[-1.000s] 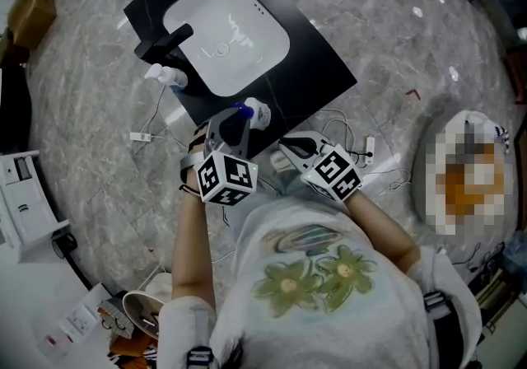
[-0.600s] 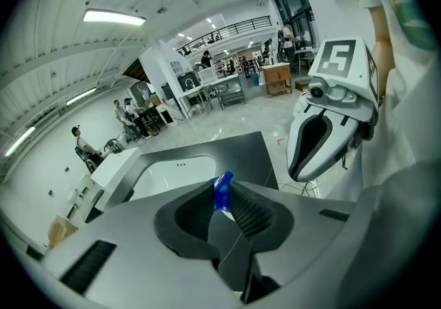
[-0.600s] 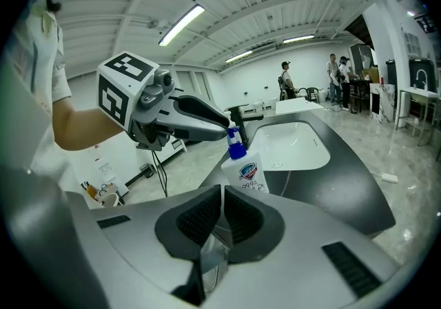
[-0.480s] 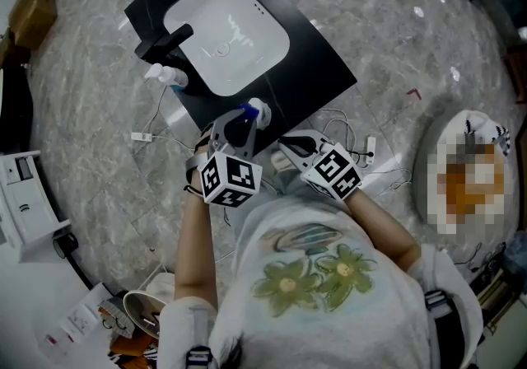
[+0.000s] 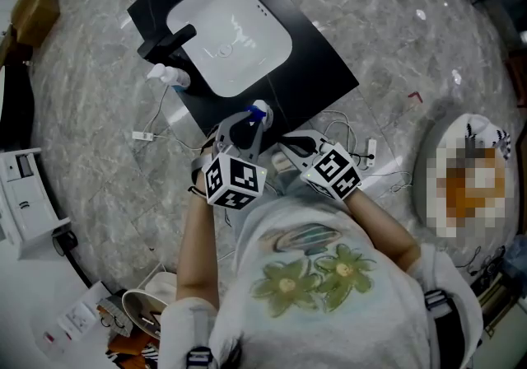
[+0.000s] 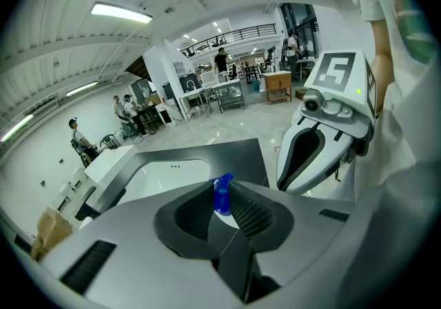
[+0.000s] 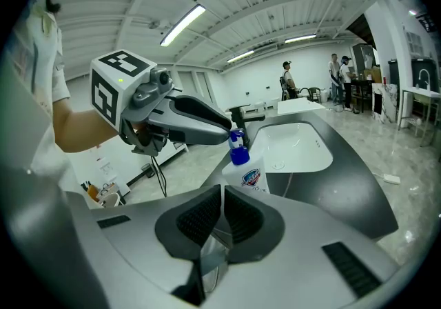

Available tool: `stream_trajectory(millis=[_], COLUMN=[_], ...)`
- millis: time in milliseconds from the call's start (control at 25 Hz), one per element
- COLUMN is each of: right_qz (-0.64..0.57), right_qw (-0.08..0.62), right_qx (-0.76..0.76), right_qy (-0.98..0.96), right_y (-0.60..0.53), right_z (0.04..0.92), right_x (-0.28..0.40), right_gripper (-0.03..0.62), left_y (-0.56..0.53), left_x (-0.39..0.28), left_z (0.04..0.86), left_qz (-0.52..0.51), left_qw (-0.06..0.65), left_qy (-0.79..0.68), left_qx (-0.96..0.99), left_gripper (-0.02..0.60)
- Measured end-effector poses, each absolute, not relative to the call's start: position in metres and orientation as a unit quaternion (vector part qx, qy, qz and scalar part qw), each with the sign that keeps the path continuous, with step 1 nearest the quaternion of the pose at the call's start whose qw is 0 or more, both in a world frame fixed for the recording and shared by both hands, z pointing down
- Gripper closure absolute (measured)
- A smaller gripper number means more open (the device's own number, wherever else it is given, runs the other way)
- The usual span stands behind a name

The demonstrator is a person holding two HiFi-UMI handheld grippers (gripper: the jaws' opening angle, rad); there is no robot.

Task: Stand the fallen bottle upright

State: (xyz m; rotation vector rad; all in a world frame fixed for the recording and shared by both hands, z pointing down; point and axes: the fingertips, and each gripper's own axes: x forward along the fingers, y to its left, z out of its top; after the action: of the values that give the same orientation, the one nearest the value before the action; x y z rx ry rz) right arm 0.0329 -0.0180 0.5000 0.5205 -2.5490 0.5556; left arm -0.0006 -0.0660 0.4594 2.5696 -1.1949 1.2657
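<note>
Marble flooring is carrying the black sink counter (image 5: pixel 321 63). At its near corner I am holding the soap bottle (image 7: pixel 251 178) nearly upright, my left gripper (image 6: pixel 220 204) pinching narrowly on its blue pump head (image 6: pixel 222 190). My right gripper (image 7: pixel 220 207) is hovering just beside it, jaws pressed together on nothing.

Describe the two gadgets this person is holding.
Both the left gripper and right gripper are smooth white-grey shells with dark ribbed pads and a cube of black-and-white square markers. Their T-shirt is pale with green flowers.
</note>
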Motion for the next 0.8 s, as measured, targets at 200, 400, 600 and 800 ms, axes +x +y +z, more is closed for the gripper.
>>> stream_trajectory(millis=[200,400,600,800], right_qz=[0.204,0.204,0.204,0.203], right_qw=[0.236,0.235,0.236,0.237], right_qx=[0.19,0.189,0.187,0.184], right_qy=[-0.931,-0.931,-0.932,-0.932], right_y=[-0.021,-0.023,-0.021,-0.02], right_z=[0.499,0.498,0.497,0.499], right_x=[0.034,0.035,0.038,0.038], right_gripper=[0.549,0.549,0.549,0.549], left_y=[-0.065,-0.064,-0.063,-0.065], left_x=[0.008,0.018,0.022,0.019], left_z=[0.459,0.459,0.457,0.457], left_qz=[0.405,0.398,0.391,0.362], left_qw=[0.025,0.032,0.04,0.073], left_qy=[-0.377,-0.372,-0.377,-0.396], left_qx=[0.833,0.838,0.839,0.841], left_gripper=[0.5,0.5,0.5,0.5])
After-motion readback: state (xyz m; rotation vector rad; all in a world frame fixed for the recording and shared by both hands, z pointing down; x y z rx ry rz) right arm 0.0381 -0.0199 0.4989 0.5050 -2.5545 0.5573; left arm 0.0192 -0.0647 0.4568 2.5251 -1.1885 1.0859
